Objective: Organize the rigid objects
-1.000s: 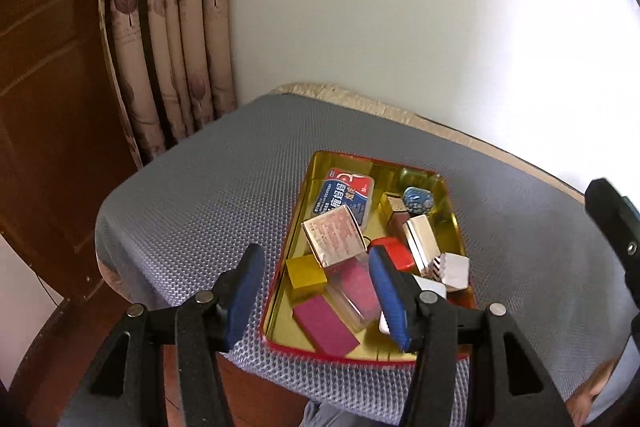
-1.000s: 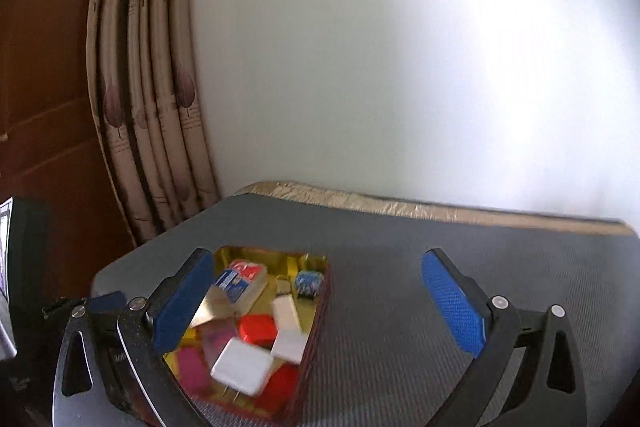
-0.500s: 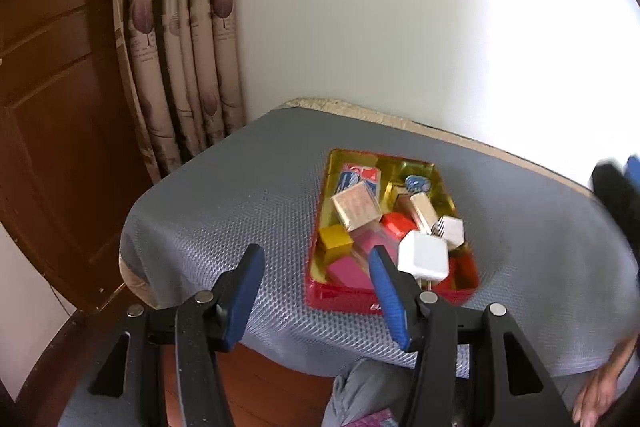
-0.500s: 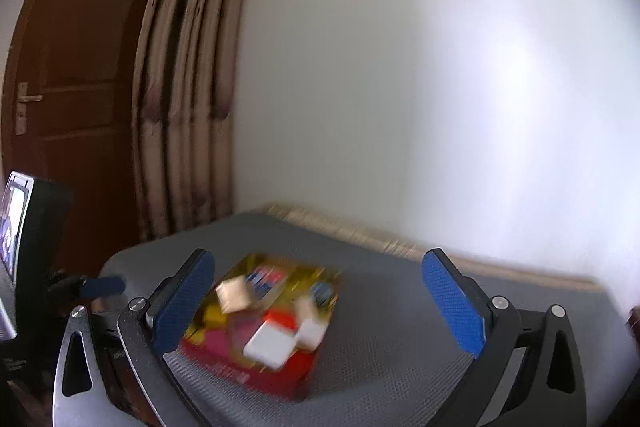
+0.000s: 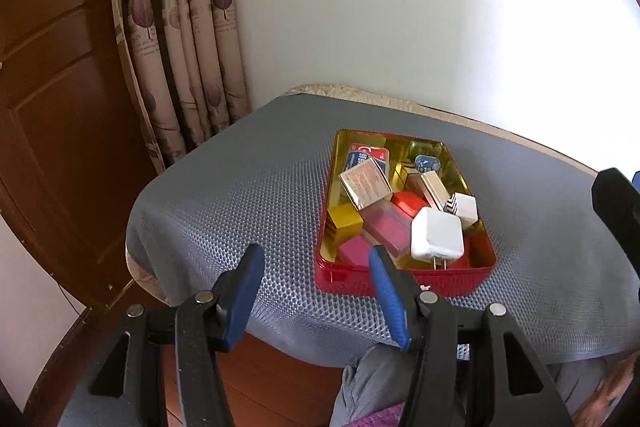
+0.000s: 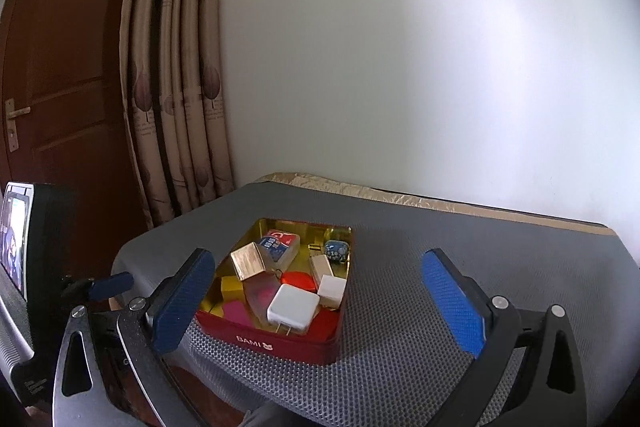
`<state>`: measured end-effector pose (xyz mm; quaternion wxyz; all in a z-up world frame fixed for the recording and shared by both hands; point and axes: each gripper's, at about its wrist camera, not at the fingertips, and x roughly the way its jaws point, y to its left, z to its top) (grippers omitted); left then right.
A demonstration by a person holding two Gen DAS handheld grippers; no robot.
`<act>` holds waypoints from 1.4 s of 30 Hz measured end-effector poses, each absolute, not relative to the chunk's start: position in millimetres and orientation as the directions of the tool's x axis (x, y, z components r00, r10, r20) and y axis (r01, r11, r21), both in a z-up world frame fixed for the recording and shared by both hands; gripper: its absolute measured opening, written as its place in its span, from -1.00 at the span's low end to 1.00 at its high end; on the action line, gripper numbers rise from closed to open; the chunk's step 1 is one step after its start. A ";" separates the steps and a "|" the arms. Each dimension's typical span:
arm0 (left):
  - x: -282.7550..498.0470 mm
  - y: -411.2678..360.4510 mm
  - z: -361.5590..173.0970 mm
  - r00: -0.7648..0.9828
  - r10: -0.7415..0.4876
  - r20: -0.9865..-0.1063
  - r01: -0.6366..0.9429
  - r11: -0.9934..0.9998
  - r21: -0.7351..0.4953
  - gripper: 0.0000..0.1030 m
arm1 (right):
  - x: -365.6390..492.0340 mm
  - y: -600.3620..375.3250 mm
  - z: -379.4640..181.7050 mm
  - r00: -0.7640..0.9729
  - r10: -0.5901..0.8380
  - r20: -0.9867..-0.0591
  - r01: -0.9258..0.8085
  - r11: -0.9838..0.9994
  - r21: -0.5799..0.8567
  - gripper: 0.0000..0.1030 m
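a red tin (image 5: 404, 281) with a gold lining sits near the front edge of a grey mesh-covered table (image 5: 256, 179), packed with small rigid objects; a white charger (image 5: 437, 237) lies on top of the pile at the near end, its prongs pointing toward the tin's front wall; behind it are a yellow block (image 5: 345, 221), a pink case (image 5: 390, 227), a red piece (image 5: 408, 202), a tan box (image 5: 366, 183), a blue-and-red pack (image 5: 368, 158) and a small blue object (image 5: 427, 163) (its make too small to tell); the left gripper (image 5: 316, 285) hangs in front of the table edge, released, nothing between its blue pads, the right-hand pad overlapping the tin's near wall in this view; the right gripper (image 6: 320, 301) is spread wide and holds nothing, framing the tin from lower down; only the right wrist view shows the white lettering "bami" on the tin's front wall (image 6: 256, 339), a door handle (image 6: 15, 115) at far left and a lit screen (image 6: 14, 239) on the left gripper's body; only the left wrist view shows the wooden floor (image 5: 272, 387) beneath the table and grey trousers (image 5: 368, 379) under the gripper; a patterned curtain (image 5: 180, 67) hangs beside a white wall (image 5: 400, 7) in both.
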<state>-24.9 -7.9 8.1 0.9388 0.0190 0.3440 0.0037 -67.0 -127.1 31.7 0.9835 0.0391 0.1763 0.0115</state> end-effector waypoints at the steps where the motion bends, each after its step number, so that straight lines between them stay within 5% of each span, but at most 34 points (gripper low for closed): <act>1: -25.6 -8.5 8.2 0.764 0.017 -0.644 0.009 0.999 0.037 0.08 | -67.7 -126.0 32.0 0.938 0.031 -0.346 -0.005 0.997 0.074 1.00; 42: -30.2 -7.8 12.5 0.785 0.003 -0.620 0.007 1.000 0.013 0.08 | -66.2 -113.2 21.1 0.921 -0.005 -0.391 0.044 0.995 0.092 0.99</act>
